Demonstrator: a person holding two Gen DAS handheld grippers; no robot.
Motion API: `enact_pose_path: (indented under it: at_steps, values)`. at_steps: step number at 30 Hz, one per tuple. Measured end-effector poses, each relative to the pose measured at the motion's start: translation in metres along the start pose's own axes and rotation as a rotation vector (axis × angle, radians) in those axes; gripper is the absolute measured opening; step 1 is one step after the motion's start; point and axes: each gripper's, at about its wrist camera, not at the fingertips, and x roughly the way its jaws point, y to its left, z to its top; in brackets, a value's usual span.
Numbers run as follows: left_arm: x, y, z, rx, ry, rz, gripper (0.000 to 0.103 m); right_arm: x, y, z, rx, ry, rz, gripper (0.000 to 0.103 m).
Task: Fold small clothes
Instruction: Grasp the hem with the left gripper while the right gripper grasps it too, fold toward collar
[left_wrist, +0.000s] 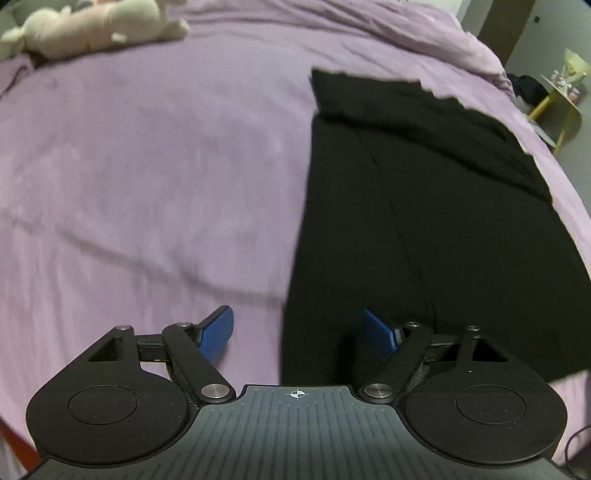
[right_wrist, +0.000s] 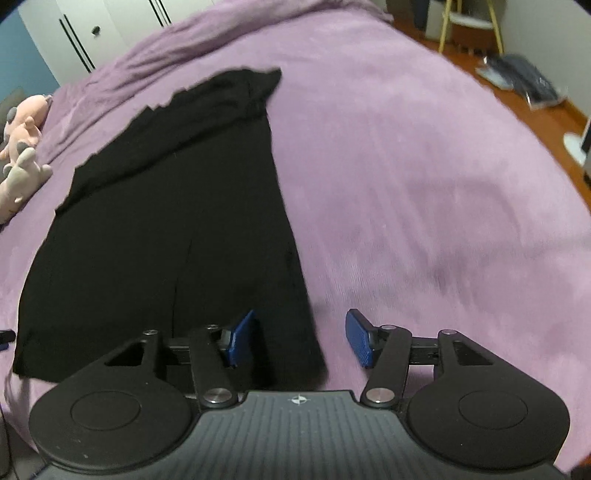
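A black garment (left_wrist: 424, 229) lies flat on the purple bedsheet (left_wrist: 147, 177), folded into a long strip with a narrower part at the far end. In the left wrist view its left edge runs between the blue pads of my left gripper (left_wrist: 299, 332), which stands open above the near left corner with nothing held. In the right wrist view the same garment (right_wrist: 166, 221) fills the left half. My right gripper (right_wrist: 301, 338) hangs open over the garment's near right corner, its pads apart and pressing on nothing.
Plush toys (left_wrist: 96, 29) lie at the far left of the bed, seen also as pink and grey plush toys (right_wrist: 22, 147). A yellow side table (left_wrist: 557, 107) stands beyond the bed's right edge. Wooden floor (right_wrist: 535, 110) with bagged items lies to the right. A white wardrobe (right_wrist: 92, 33) stands behind.
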Motion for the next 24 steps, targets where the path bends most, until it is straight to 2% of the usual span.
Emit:
enact_pose_path:
  at_steps: [4,6,7,12,14,17,20,24]
  values:
    - [0.003,0.003,-0.014,-0.066,0.026,-0.042,0.077,0.001,-0.002,-0.001,0.009,-0.009,0.045,0.054]
    - [0.005,0.006,-0.016,-0.080,0.028,-0.070,0.071,0.002,-0.001,-0.002,0.003,-0.002,0.063,0.050]
    - [0.006,0.007,-0.016,-0.078,0.035,-0.074,0.067,0.003,0.001,-0.003,-0.010,-0.001,0.064,0.044]
    - [0.008,0.009,-0.014,-0.057,0.062,-0.084,0.040,0.004,0.009,-0.007,-0.078,0.029,0.075,0.022]
    - [0.008,0.010,-0.016,-0.040,0.073,-0.098,0.023,0.004,0.010,-0.007,-0.085,0.041,0.105,0.012]
    - [0.006,0.005,-0.014,0.016,0.076,-0.116,0.008,0.003,0.004,-0.002,-0.042,0.055,0.187,0.008]
    - [0.001,-0.002,-0.010,0.034,0.071,-0.167,0.007,-0.001,-0.008,0.005,0.049,0.035,0.307,0.008]
    - [-0.016,-0.003,0.007,-0.032,0.007,-0.303,0.007,-0.001,-0.018,0.022,0.165,-0.010,0.436,0.008]
